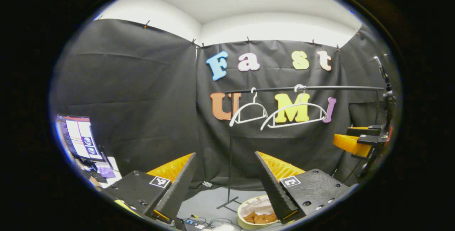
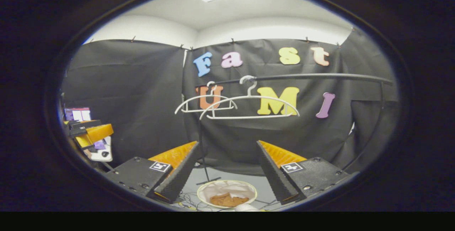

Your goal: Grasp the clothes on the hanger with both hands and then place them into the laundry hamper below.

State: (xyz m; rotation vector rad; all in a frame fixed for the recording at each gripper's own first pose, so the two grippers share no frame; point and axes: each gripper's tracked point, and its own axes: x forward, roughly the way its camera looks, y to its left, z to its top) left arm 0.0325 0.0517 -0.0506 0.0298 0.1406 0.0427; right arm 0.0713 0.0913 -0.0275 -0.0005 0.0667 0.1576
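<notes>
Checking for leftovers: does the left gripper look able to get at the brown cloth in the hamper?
Probably yes: the left gripper is open, and the brown cloth lies uncovered in the open-topped hamper below it.

A grey floor (image 1: pixel 209 199) runs along the foot of the booth. On it stands the foot of a thin black clothes rack (image 1: pixel 230 174), whose horizontal rail (image 1: pixel 305 88) carries two white hangers (image 1: pixel 249 112), both bare. Just beside the rack's foot sits a round laundry hamper (image 2: pixel 227 192) with a pale rim and a white lining; brown clothes (image 2: pixel 227 199) lie bunched inside it. Near the hamper, cables (image 1: pixel 213 221) trail loosely across the floor toward the near edge. Off to one side a small white table (image 1: pixel 110 172) holds a monitor (image 1: pixel 79 137) and a keyboard (image 1: pixel 94 176).
</notes>
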